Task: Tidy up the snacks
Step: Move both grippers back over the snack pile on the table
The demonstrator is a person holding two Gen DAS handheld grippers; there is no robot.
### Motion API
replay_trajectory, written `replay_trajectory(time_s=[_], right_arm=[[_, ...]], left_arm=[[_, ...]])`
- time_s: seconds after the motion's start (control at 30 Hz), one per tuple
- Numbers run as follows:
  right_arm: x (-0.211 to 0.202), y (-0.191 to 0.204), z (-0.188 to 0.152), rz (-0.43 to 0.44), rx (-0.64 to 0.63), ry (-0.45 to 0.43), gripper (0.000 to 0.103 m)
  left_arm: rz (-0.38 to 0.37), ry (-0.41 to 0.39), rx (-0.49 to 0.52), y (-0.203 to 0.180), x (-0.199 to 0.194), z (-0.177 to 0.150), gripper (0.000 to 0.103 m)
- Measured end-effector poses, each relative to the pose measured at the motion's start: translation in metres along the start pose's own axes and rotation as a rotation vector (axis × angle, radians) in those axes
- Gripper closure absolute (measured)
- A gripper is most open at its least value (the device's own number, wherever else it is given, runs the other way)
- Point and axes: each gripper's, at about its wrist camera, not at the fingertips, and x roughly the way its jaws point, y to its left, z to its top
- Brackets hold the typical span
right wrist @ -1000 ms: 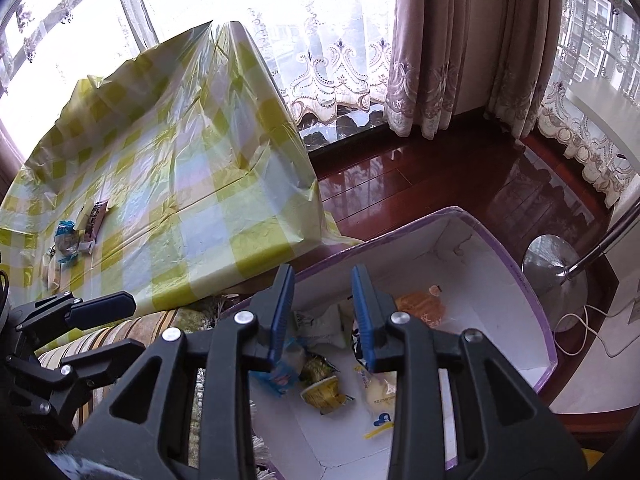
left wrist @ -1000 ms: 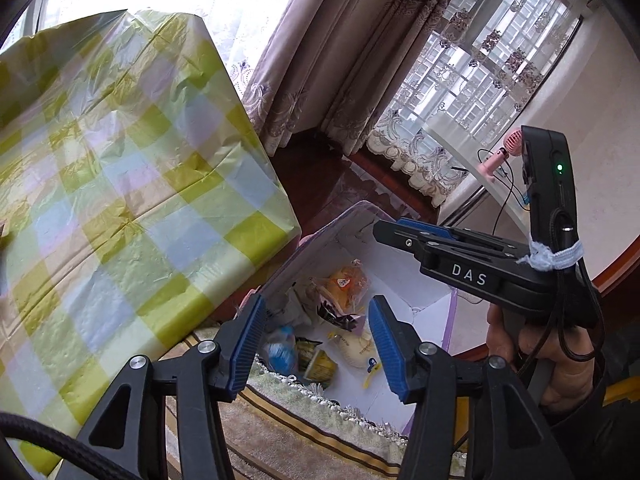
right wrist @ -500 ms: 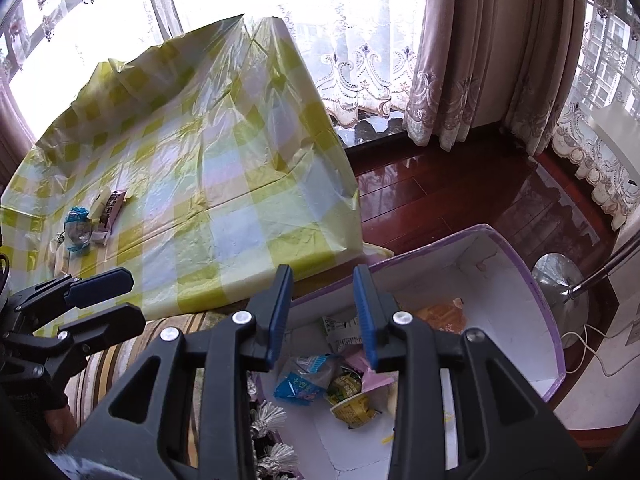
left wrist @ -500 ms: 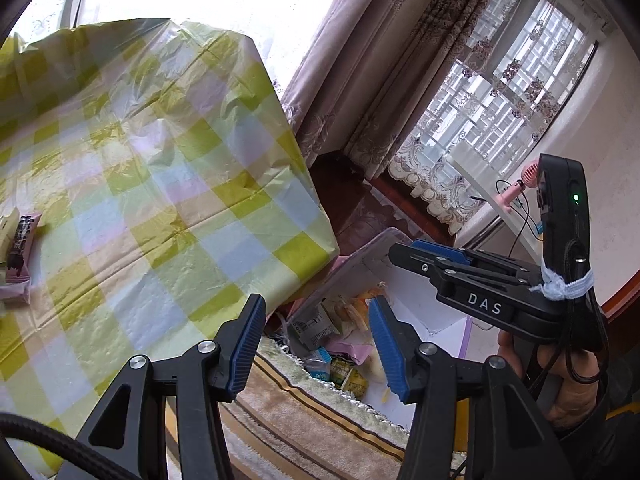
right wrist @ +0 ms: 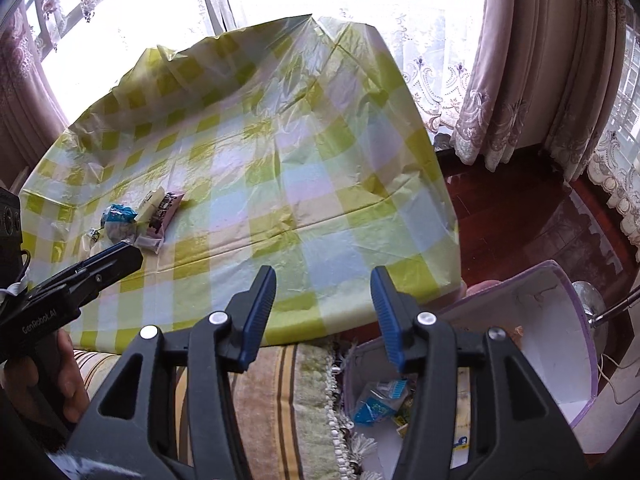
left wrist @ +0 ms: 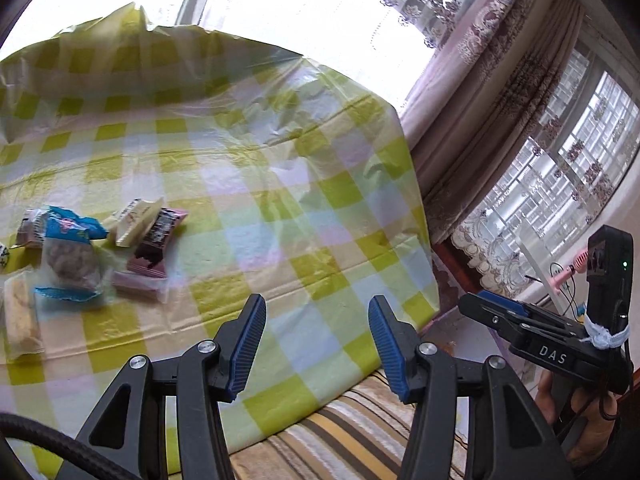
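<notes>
Across the yellow-green checked plastic tablecloth (right wrist: 304, 184): broad, wrinkled, draped over the table edge. Below its right corner, white purple-rimmed cardboard box (right wrist: 560, 344) holding several packets. Near its left edge, cluster of wrapped snacks (left wrist: 92, 248). Over its near edge, left gripper (left wrist: 316, 336) open, empty; right gripper (right wrist: 323, 312) just widened, nothing between the fingers.

- tablecloth (left wrist: 280, 208): yellow-green, white and pale blue checks
- snack packets (left wrist: 80, 248): blue-and-clear, cream, pink with dark brown
- gripper pads (right wrist: 256, 320): blue on black arms
- box (right wrist: 560, 360): white, purple edge
- cushion (right wrist: 288, 392): tan and yellow stripes
</notes>
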Motion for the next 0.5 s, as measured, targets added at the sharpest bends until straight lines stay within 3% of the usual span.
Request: replay_trajectory(time_s=[0.27,0.5], right_arm=[[0.016,0.045,0.016,0.042,-0.044,-0.012,0.049],[0.031,0.082,0.035,0.085,-0.063,-0.037,0.043]], left_arm=[[0.093,-0.077,-0.15,0.072,-0.025,0.01,0.048],[0.252,-0.162,-0.278,0.137,-0.055,0.015,0.048]])
